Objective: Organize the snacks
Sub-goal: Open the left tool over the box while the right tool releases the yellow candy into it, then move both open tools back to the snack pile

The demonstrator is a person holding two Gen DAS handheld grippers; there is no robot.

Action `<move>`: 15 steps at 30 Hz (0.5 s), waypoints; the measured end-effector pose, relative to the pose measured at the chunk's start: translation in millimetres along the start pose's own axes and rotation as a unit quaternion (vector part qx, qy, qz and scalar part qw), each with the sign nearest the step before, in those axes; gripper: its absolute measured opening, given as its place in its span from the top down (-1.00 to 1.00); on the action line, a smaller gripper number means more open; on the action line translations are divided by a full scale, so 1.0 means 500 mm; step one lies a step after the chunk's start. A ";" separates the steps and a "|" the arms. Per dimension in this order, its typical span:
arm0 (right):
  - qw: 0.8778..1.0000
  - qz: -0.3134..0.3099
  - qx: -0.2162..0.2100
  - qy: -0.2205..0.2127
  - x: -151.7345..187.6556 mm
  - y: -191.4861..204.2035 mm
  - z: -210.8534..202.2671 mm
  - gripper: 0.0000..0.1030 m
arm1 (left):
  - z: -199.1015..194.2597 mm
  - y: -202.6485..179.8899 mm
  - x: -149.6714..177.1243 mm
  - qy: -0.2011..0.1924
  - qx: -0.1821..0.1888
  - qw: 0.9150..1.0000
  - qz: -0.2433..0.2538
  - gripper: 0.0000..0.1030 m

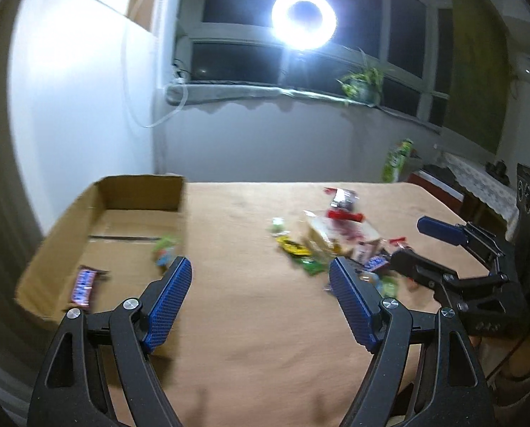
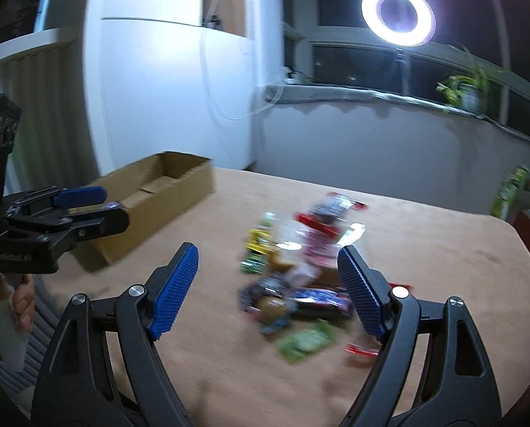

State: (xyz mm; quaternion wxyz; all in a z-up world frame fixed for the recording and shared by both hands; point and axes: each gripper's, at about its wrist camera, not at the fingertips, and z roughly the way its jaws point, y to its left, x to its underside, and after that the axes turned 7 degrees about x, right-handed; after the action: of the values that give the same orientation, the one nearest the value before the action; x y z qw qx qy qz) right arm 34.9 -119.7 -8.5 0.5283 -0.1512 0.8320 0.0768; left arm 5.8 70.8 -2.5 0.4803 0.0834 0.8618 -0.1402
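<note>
Both claws gape, empty: left claw above bare counter beside the cardboard box; right claw over the snack pile. Advice: single out one edge wrapper, pinch squarely, avoid dragging neighbours.

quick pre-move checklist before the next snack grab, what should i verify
1. Left claw open with nothing between its fingers: ok.
2. Right claw open with nothing between its fingers: ok.
3. Cardboard box top open to receive snacks: ok; a blue bar and a green packet already lie inside.
4. Snack pile still loose on the table, in front of the right claw: ok.
5. One snack singled out for a clean grip: cannot tell, the wrappers overlap and both views are blurred.
6. Claws apart from each other: ok.
</note>
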 end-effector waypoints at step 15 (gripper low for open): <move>0.995 0.046 0.071 0.061 0.079 -0.173 0.016 -0.63 | 0.153 -0.169 0.034 0.064 0.063 0.993 0.070 -0.55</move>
State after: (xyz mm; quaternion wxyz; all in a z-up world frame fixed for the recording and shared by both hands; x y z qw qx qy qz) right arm 55.1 -205.7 -44.7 0.4820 -0.0789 0.8720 0.0321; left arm 34.7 -33.6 -41.7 0.4264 0.1825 0.8723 -0.1546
